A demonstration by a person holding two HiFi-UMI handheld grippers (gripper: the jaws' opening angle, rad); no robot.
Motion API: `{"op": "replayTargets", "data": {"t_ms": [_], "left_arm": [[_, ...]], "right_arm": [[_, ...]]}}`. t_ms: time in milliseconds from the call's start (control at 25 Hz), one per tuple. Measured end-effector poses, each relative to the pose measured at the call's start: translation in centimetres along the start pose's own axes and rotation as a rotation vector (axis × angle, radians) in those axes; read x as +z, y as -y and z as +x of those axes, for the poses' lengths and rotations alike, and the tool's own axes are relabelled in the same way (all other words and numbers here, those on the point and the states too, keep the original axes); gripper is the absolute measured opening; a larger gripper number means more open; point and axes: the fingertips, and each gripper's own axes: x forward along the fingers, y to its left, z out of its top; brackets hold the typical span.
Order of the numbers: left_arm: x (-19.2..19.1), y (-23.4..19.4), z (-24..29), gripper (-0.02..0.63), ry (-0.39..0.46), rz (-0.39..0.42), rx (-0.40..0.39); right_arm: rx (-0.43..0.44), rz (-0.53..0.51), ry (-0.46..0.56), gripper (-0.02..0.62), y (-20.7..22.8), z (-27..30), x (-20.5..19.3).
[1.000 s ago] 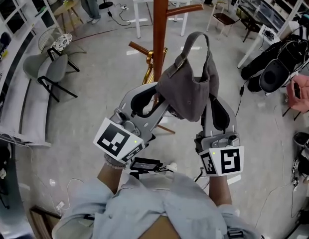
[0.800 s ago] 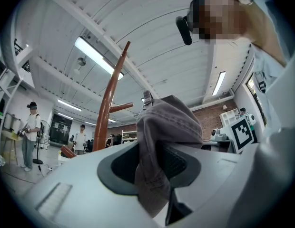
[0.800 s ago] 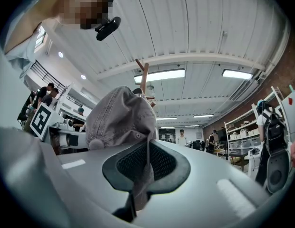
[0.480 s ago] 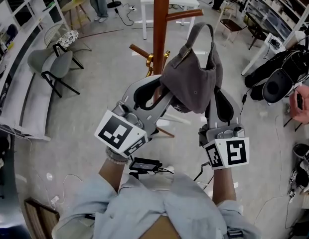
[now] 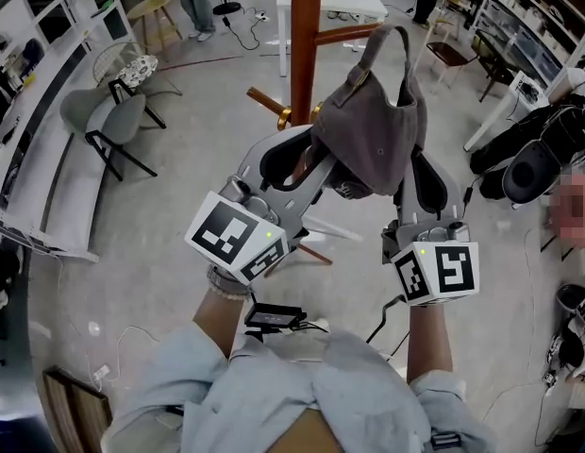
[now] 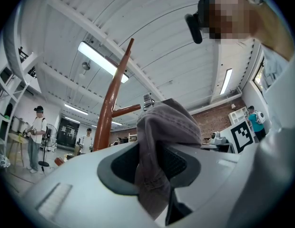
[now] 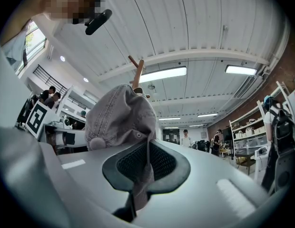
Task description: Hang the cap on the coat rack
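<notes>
A grey-brown cap point(image 5: 373, 135) hangs in the air between my two grippers, its back strap loop raised toward the rack. My left gripper point(image 5: 316, 163) is shut on the cap's left edge, with cloth point(image 6: 159, 160) pinched between its jaws. My right gripper point(image 5: 413, 173) is shut on the cap's right edge, where the fabric point(image 7: 140, 175) runs down between its pads. The brown wooden coat rack point(image 5: 305, 36) stands just beyond the cap. One peg point(image 5: 354, 34) points right beside the strap loop and another peg point(image 5: 266, 104) points left lower down. The rack's pole point(image 6: 114, 99) rises behind the cap in the left gripper view.
A grey chair point(image 5: 108, 125) stands at the left and a white table point(image 5: 335, 3) behind the rack. Shelves point(image 5: 533, 26) and black bags point(image 5: 538, 154) line the right side. A person point(image 5: 198, 3) stands far back left. Cables lie on the floor near my feet.
Both grippers have lifted the cap up and a little to the right, bringing its strap loop nearer the rack's right-pointing peg. Both grips are unchanged.
</notes>
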Motion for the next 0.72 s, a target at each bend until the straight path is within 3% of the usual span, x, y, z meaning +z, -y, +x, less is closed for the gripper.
{"op": "replayTargets", "data": {"t_ms": [720], "left_arm": [[-0.8,-2.8,1.6,0.121,0.006,-0.044,0.101]], "right_arm": [[0.064,0.047,-0.038,0.015,1.3,4.6,-1.3]]}}
